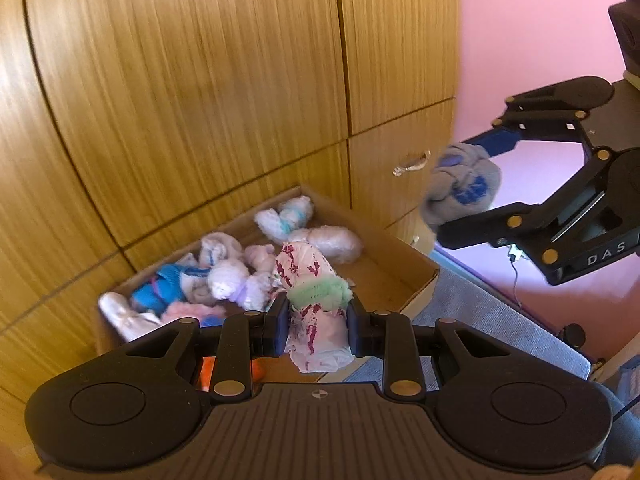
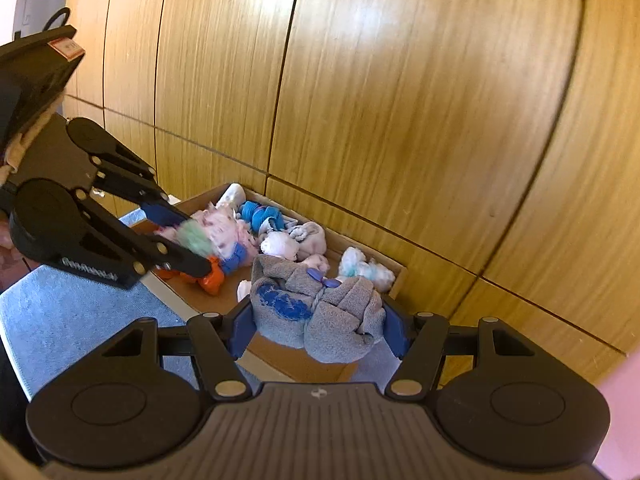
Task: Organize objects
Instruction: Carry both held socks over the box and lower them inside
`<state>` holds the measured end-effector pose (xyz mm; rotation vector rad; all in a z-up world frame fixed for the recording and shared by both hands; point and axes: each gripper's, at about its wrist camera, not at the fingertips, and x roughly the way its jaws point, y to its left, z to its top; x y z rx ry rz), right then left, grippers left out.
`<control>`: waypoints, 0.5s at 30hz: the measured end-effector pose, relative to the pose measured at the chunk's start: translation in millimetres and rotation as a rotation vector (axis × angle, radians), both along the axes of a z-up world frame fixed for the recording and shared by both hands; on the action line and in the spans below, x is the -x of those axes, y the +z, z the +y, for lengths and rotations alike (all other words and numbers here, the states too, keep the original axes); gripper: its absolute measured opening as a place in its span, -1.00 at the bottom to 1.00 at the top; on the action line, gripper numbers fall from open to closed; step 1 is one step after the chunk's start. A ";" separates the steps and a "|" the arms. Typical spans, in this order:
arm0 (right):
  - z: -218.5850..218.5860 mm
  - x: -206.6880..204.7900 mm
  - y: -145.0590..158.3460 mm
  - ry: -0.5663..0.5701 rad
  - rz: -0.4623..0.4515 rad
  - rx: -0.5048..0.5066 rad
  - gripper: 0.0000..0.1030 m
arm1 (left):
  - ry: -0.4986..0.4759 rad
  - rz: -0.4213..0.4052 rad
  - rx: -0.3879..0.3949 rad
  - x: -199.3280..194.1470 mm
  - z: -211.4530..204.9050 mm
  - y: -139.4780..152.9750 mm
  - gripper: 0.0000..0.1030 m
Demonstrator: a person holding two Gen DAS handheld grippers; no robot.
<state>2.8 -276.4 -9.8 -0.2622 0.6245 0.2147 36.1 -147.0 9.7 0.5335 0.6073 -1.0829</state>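
The left hand-held gripper [image 1: 318, 326] clamps a soft pink sock roll [image 1: 316, 312] banded in fuzzy green; the right hand-held gripper [image 2: 318, 330] squeezes a grey knit bundle [image 2: 316, 316] — both above a cardboard box [image 1: 404, 276] of balled, seemingly fleecy socks, against wood-grain panels [image 1: 192, 92].

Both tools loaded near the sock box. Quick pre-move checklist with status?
1. Left tool shut on the pink patterned sock roll: ok, pads press both its sides.
2. Right tool shut on the grey sock bundle: ok, held between the blue pads.
3. Both bundles lifted free of the cardboard box: ok.
4. Free space in the box: ok, bare cardboard at the end near the white fluffy socks.
5. Tools apart from each other: ok, clear gap in both views.
6. Grip firm enough for a fast move: cannot tell, frames are blurred.
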 end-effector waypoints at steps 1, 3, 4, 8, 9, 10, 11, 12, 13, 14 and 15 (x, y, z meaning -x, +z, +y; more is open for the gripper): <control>0.1 -3.2 -1.4 0.003 0.004 0.002 0.16 | -0.001 0.006 -0.004 -1.4 -2.7 -2.8 -0.33; 0.4 -7.5 -4.0 0.007 0.011 0.004 0.16 | -0.003 0.025 -0.010 -6.3 -6.4 -8.6 -0.33; -0.2 -10.1 -5.4 0.009 0.017 0.003 0.17 | -0.006 0.047 -0.012 -9.9 -8.0 -12.0 -0.33; -2.5 -20.8 -10.1 0.022 0.052 -0.007 0.17 | -0.030 0.151 -0.043 -25.5 -17.2 -24.8 -0.32; -3.2 -25.0 -11.8 0.028 0.069 -0.011 0.17 | -0.042 0.194 -0.059 -31.0 -20.1 -28.9 -0.32; -3.7 -28.7 -13.2 0.037 0.089 -0.018 0.17 | -0.056 0.240 -0.076 -35.5 -22.7 -33.3 -0.32; -3.8 -31.9 -14.7 0.045 0.106 -0.022 0.17 | -0.063 0.279 -0.091 -39.3 -26.1 -38.1 -0.32; -4.0 -35.3 -16.8 0.053 0.121 -0.023 0.17 | -0.060 0.305 -0.106 -44.7 -30.1 -42.9 -0.31; -4.0 -40.6 -19.4 0.061 0.143 -0.027 0.17 | -0.062 0.329 -0.122 -48.7 -33.3 -47.3 -0.31; -4.3 -45.4 -21.8 0.069 0.162 -0.033 0.17 | -0.060 0.364 -0.135 -54.2 -37.0 -52.5 -0.31; -4.3 -47.6 -22.9 0.074 0.179 -0.040 0.17 | -0.051 0.376 -0.145 -58.2 -39.7 -56.3 -0.31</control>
